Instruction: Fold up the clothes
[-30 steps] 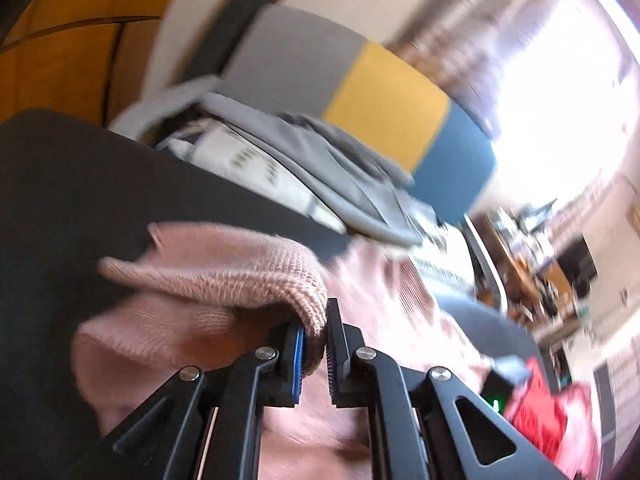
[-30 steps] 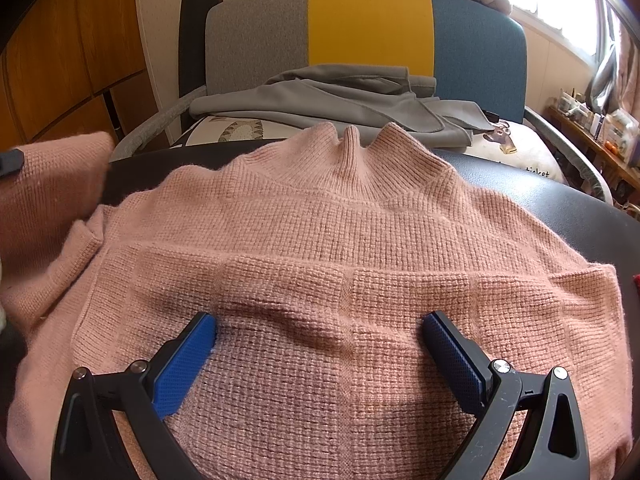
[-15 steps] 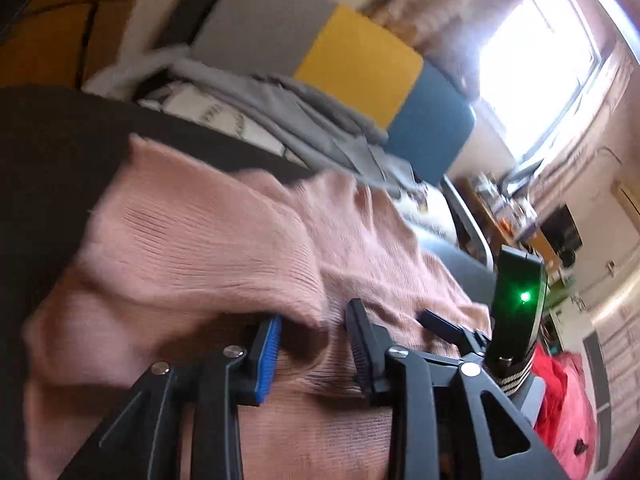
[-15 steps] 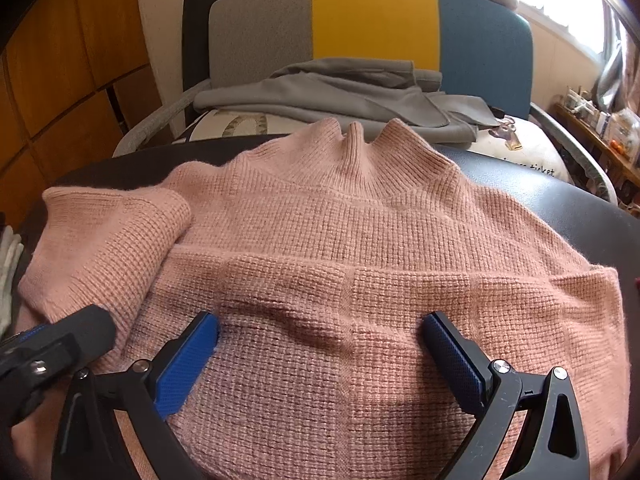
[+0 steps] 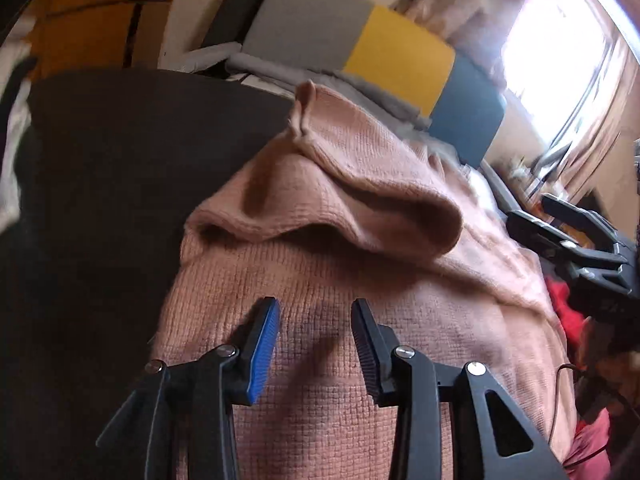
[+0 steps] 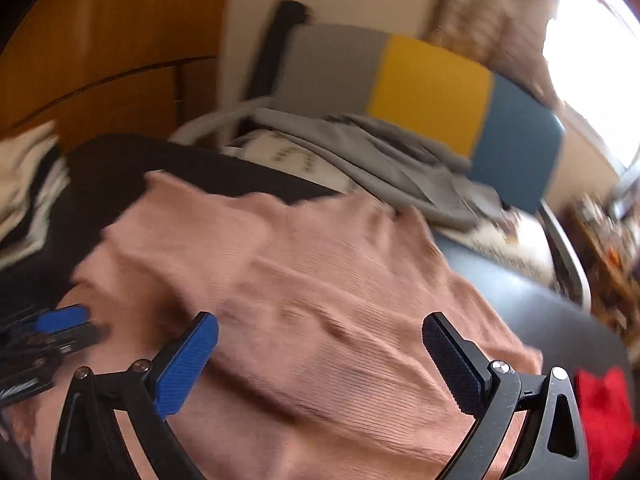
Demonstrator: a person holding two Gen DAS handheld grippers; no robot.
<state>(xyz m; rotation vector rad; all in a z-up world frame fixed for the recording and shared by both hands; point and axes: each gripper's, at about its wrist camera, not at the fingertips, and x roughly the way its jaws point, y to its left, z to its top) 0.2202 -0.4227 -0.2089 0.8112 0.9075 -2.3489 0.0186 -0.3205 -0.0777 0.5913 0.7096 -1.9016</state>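
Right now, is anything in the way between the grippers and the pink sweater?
No. The pink sweater lies right under the left hand-held gripper and the right hand-held gripper. Both are open and empty, and nothing sits between them and the knit.

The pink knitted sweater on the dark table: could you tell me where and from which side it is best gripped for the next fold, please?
Probably the pink knitted sweater is best taken at its unfolded right edge, coming in from the right with the open right claw. The left sleeve already lies folded across the body, while the right side lies flat with a free edge on the dark table.
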